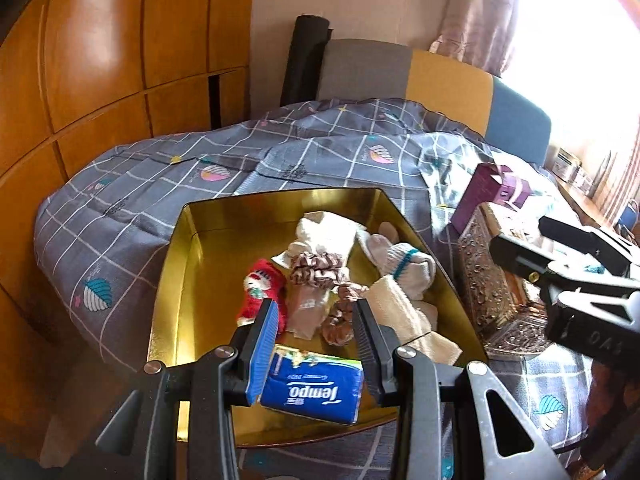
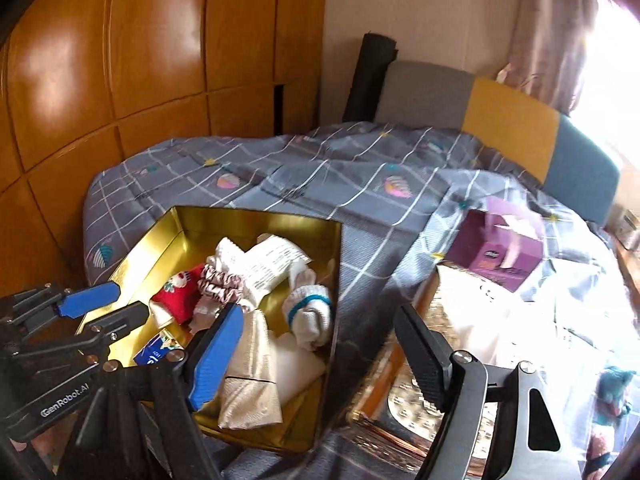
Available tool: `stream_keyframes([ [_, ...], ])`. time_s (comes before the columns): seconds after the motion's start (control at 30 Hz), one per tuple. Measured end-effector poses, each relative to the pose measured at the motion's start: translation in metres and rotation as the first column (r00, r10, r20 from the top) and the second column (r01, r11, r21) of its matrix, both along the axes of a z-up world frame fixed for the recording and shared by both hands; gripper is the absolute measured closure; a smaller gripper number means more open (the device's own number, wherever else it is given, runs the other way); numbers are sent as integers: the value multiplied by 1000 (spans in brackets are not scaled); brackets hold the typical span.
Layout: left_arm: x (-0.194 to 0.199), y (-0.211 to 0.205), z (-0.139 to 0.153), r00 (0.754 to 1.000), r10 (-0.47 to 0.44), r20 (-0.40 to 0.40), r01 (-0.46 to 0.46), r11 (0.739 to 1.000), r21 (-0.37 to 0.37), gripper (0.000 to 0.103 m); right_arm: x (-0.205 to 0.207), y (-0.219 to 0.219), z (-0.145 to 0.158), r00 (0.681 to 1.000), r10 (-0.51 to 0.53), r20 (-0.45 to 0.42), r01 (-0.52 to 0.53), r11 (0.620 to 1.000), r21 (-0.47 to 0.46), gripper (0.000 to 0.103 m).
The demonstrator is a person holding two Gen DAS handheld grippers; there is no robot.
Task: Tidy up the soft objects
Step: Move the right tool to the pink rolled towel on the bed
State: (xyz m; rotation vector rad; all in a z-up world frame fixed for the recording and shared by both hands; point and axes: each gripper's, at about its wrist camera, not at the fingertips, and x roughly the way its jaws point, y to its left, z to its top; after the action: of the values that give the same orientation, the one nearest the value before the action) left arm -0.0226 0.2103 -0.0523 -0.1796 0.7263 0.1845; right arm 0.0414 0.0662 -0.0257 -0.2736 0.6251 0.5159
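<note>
An open gold tin (image 1: 176,280) (image 2: 256,220) sits on the bed and holds several soft items: a red sock (image 1: 262,288) (image 2: 180,288), a striped pink scrunchie (image 1: 316,268) (image 2: 222,284), a white sock with a teal band (image 1: 408,264) (image 2: 308,312) and a beige folded towel (image 1: 404,316) (image 2: 252,372). A blue Tempo tissue pack (image 1: 312,392) (image 2: 158,350) lies on the tin's floor near the front wall. My left gripper (image 1: 316,305) (image 2: 132,299) hovers above that pack, narrowly open and holding nothing. My right gripper (image 2: 318,312) (image 1: 520,236) stands wide open over the tin's right edge, empty.
An ornate metal tin (image 1: 484,280) (image 2: 408,412) lies right of the gold one, with a purple tissue box (image 1: 492,192) (image 2: 496,252) behind it. A teal plush item (image 2: 614,388) shows at far right. A wooden wardrobe (image 1: 100,60) lines the left side of the bed.
</note>
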Motion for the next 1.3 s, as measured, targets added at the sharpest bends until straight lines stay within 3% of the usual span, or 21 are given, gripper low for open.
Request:
stream_keyframes([
  [0.2, 3, -12, 7, 999, -34, 9, 33, 999, 29, 65, -4, -35, 18, 997, -56, 59, 53, 998, 41, 18],
  [0.43, 6, -28, 14, 997, -77, 12, 77, 996, 54, 65, 2, -97, 31, 984, -164, 70, 158, 983, 89, 13],
  [0.67, 9, -47, 25, 992, -127, 29, 124, 990, 74, 65, 22, -183, 26, 938, -346, 13, 344, 934, 95, 12],
  [0.93, 14, -77, 45, 974, -215, 68, 209, 974, 90, 65, 49, -307, 8, 826, -534, -181, 555, 826, 99, 11],
  [1.1, 20, -99, 55, 954, -285, 90, 277, 957, 89, 65, 67, -394, -13, 703, -615, -357, 676, 734, 67, 9],
  [1.3, 33, -128, 59, 929, -360, 82, 353, 931, 90, 65, 82, -460, -36, 579, -670, -465, 740, 671, -47, 7],
])
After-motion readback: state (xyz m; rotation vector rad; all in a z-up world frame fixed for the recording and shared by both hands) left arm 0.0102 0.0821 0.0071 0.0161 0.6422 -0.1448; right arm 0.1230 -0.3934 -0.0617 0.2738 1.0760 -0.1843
